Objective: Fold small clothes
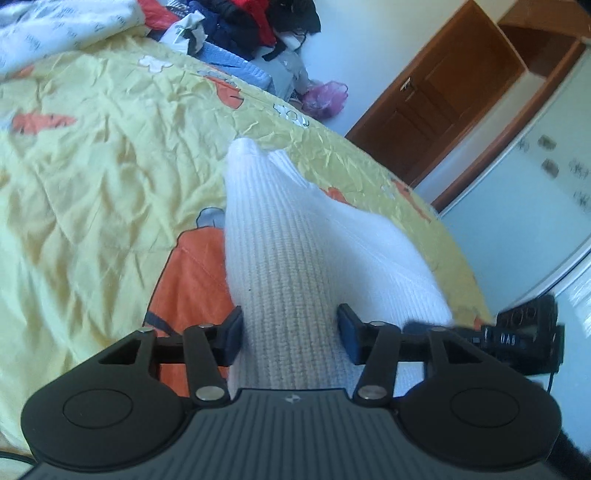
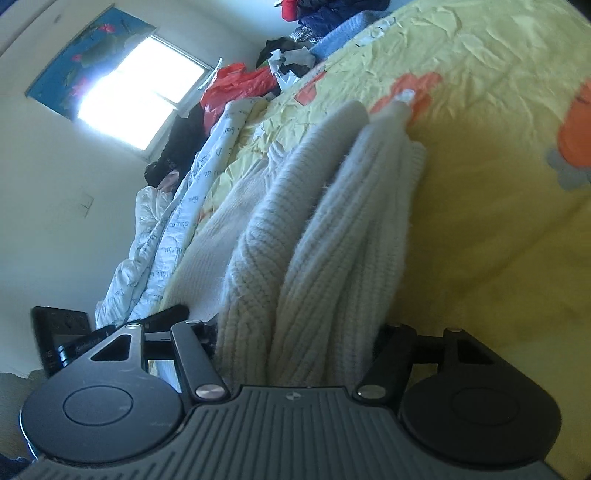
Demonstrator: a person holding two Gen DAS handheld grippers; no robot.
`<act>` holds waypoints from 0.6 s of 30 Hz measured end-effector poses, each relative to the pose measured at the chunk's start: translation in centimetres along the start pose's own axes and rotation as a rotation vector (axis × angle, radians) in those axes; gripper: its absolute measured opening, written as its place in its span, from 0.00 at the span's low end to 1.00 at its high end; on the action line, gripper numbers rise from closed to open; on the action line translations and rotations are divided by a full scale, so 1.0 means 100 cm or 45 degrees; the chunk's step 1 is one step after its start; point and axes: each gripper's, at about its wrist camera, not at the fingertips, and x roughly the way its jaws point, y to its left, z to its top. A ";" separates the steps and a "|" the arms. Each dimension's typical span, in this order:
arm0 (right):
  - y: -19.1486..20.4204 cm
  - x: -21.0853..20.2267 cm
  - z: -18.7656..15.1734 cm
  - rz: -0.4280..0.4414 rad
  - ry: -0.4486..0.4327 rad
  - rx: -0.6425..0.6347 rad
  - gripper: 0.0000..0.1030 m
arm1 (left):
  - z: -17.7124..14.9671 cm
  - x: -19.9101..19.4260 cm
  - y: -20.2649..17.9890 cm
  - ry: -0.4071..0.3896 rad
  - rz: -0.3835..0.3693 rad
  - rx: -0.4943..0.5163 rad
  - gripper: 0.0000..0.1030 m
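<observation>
A: Where's the garment now?

B: On the bed [image 1: 92, 155], lying across the yellow quilt with the orange prints. It's a white ribbed knit [image 1: 288, 236], and both claws are at its near end.

A: Do they have hold of it?

B: The left claw [image 1: 290, 334] stands about half open with the knit bunched between its fingers; the cloth fills the gap and both pads look pressed against it, so I'd call that a grip. The right claw [image 2: 295, 339] is much the same: half open, thick folds of the white knit [image 2: 332, 229] packed between its jaws and hiding the pads, seemingly clamped.

A: How far along, would you say?

B: Partway, at a guess. From the right side the knit looks gathered lengthwise into two or three thick rolls, so some doubling seems done. But it stretches long across the bed, far end tapering off, so it isn't a tidy packet yet. I'd expect a fold across its length remains, then laying it flat.

A: And the rest?

B: A jumbled heap of clothes [image 1: 251, 26] waits at the far edge of the bed, unfolded.
</observation>
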 end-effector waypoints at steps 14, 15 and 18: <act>0.004 -0.022 -0.021 0.001 0.023 -0.003 0.80 | -0.017 0.005 0.021 0.083 -0.204 -0.212 0.88; 0.006 -0.019 -0.021 -0.017 0.036 -0.020 0.79 | -0.018 0.010 0.015 0.102 -0.175 -0.177 0.81; 0.018 -0.019 -0.024 -0.061 0.067 -0.095 0.63 | -0.014 0.010 -0.004 0.130 -0.076 -0.039 0.56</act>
